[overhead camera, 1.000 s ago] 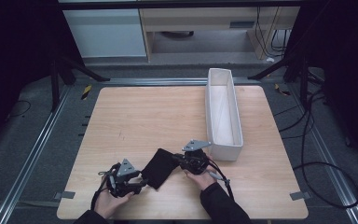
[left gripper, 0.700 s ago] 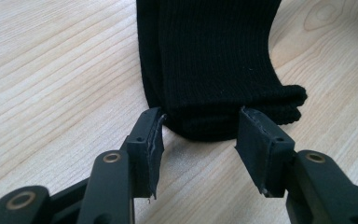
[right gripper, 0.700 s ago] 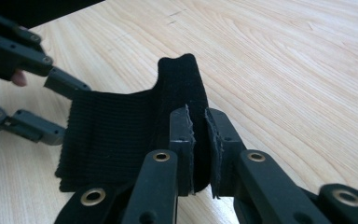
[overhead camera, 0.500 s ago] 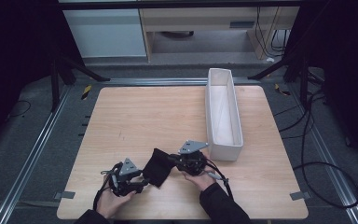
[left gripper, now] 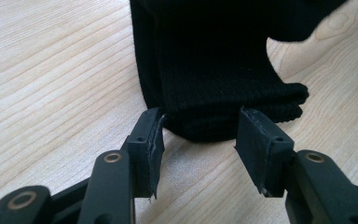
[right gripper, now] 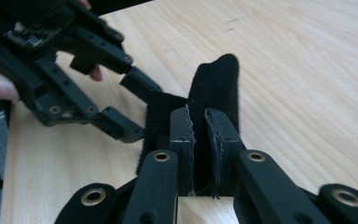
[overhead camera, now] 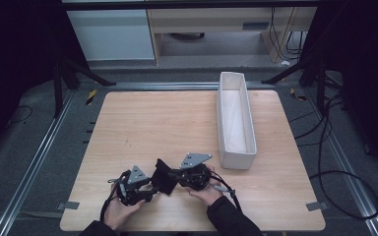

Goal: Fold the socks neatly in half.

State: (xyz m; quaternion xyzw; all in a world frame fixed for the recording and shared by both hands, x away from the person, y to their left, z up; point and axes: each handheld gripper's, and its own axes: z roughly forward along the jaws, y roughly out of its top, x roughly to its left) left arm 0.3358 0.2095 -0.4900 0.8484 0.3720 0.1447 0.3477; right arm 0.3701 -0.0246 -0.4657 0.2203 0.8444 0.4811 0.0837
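Observation:
A black knitted cloth, like a sock with a ribbed cuff, lies near the table's front edge between my two grippers. My right gripper comes in from the right and is shut on one upright fold of it. In the right gripper view that gripper pinches the cloth between its pads. My left gripper is open at the cloth's left end. In the left gripper view it has its tips on either side of the cuff, without squeezing it. The left gripper also appears in the right gripper view.
A long white bin stands on the right half of the wooden table, just beyond my right hand. Cables trail from both grippers toward the front edge. Metal rails and dark floor surround the table.
My right gripper has shifted a little to the left, toward the left gripper, with the black cloth still in it. The left gripper has stayed put.

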